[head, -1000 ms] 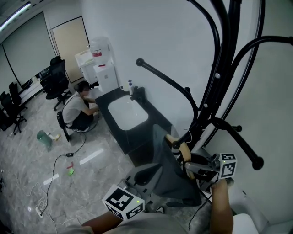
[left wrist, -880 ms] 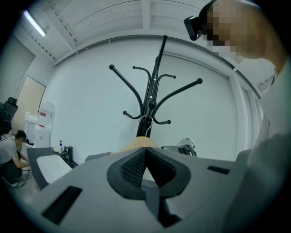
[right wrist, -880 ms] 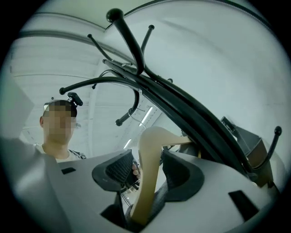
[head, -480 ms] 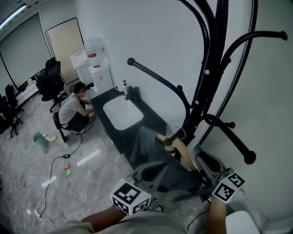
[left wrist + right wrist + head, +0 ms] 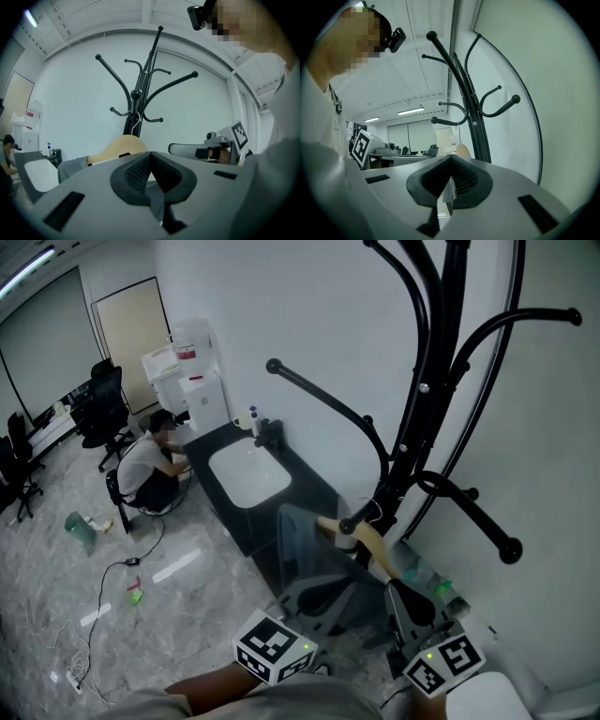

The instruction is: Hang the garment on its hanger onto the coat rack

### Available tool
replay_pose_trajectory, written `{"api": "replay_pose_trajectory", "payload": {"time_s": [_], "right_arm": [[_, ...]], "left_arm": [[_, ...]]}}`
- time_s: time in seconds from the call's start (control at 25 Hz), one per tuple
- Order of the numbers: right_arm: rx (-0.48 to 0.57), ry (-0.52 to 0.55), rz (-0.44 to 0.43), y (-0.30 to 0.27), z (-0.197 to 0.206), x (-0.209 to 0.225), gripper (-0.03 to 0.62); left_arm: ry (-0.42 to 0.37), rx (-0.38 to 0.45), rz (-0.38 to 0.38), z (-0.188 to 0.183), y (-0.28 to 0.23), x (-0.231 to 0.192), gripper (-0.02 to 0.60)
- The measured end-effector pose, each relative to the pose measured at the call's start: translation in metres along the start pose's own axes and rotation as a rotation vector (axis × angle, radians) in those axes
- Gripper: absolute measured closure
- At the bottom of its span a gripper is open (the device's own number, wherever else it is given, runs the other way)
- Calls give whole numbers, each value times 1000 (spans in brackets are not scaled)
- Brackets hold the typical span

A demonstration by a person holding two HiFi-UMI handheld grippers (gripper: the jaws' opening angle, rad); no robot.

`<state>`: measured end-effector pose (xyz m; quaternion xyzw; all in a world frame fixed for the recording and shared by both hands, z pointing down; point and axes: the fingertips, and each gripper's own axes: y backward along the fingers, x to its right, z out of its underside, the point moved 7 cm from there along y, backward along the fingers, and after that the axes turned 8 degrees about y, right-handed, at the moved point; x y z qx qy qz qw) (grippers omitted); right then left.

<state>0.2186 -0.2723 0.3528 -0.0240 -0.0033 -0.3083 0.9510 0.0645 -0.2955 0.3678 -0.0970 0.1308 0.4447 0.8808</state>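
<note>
Garment [image 5: 302,545] on hanger [image 5: 373,547], hooked on coat rack [image 5: 419,418], long axis toward person [image 5: 220,697], left tongs [image 5: 314,599] and right tongs [image 5: 399,592] pinching it

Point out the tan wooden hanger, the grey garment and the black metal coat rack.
tan wooden hanger [image 5: 373,547]: head view, on its curved shoulder.
grey garment [image 5: 302,549]: head view, on the draped cloth.
black metal coat rack [image 5: 419,409]: head view, on the central pole.

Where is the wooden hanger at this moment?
In the head view the wooden hanger is lower right of centre, at a low arm of the black coat rack, carrying the grey garment.
</note>
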Motion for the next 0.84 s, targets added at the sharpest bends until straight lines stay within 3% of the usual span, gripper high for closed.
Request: {"api": "replay_pose_trajectory", "payload": {"time_s": [0.84], "right_arm": [[13, -20, -35, -8, 0, -5, 579]], "left_arm": [[-7, 3, -22, 3, 16, -3, 575]]}}
